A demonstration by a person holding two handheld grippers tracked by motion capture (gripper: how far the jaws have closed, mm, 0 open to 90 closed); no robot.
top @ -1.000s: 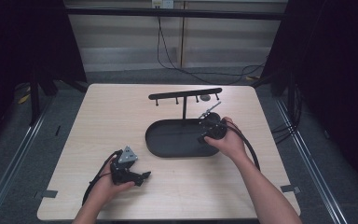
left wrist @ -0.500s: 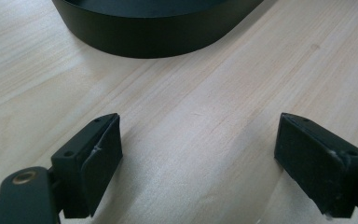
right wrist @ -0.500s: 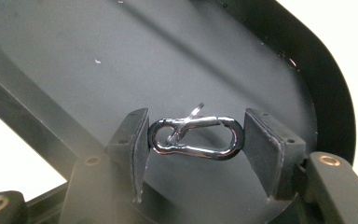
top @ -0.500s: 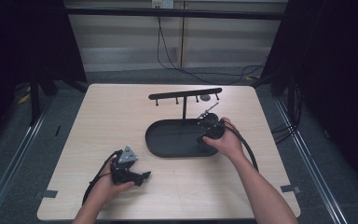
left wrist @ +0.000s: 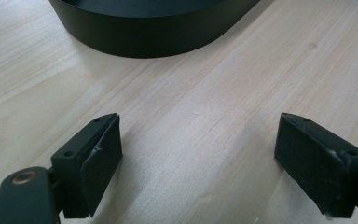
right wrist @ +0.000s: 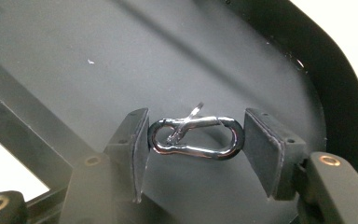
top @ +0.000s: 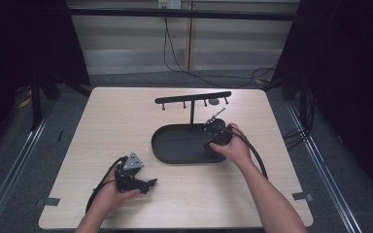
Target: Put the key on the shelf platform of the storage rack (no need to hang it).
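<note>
A shiny metal carabiner (right wrist: pixel 191 151) sits crosswise between the pads of my right gripper (right wrist: pixel 195 137), and both pads press on its ends. It hangs just over the floor of the black oval tray (right wrist: pixel 335 79). In the high view the right gripper (top: pixel 211 141) is over the right end of the tray (top: pixel 160 150), with a hand wrapped round it. My left gripper (top: pixel 148 183) rests low on the table at the front left, pointing right towards the tray. Its jaws (left wrist: pixel 198 140) stand wide apart over bare wood with nothing between them.
A black T-shaped stand (top: pixel 193 98) with several small hooks rises from the tray's far edge. The tray's dark wall (left wrist: pixel 154 42) lies ahead of the left gripper. Pale wooden table (top: pixel 116 126) with cables trailing from both grippers; dark floor and rails surround it.
</note>
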